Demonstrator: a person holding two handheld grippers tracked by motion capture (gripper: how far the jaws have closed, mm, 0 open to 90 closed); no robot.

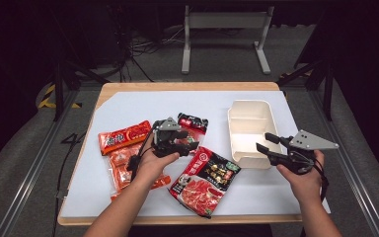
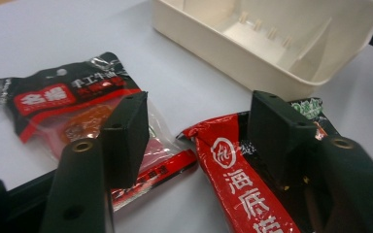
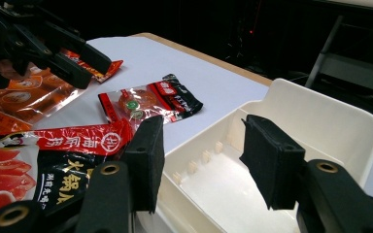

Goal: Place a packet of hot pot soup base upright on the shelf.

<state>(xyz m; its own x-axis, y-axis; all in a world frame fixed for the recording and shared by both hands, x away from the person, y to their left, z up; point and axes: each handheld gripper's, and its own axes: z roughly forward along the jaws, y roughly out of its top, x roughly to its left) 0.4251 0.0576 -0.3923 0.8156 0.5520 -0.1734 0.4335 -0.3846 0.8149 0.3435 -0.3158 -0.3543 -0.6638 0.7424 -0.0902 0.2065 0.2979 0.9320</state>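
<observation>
A: Where is the small black-and-red packet [image 2: 73,104]?
B: Flat on the white sheet [image 1: 128,106], near the cream tray [image 1: 249,129]. The left gripper [image 2: 194,131] hovers just over it, jaws parted, gripping nothing.
A: The right gripper [image 3: 201,158]?
B: Half-open, empty, over the tray.

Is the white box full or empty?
Empty. The cream plastic divided box shows only bare walls and floor in the right gripper view and high view; the snack packets all lie outside it on the table.
</observation>
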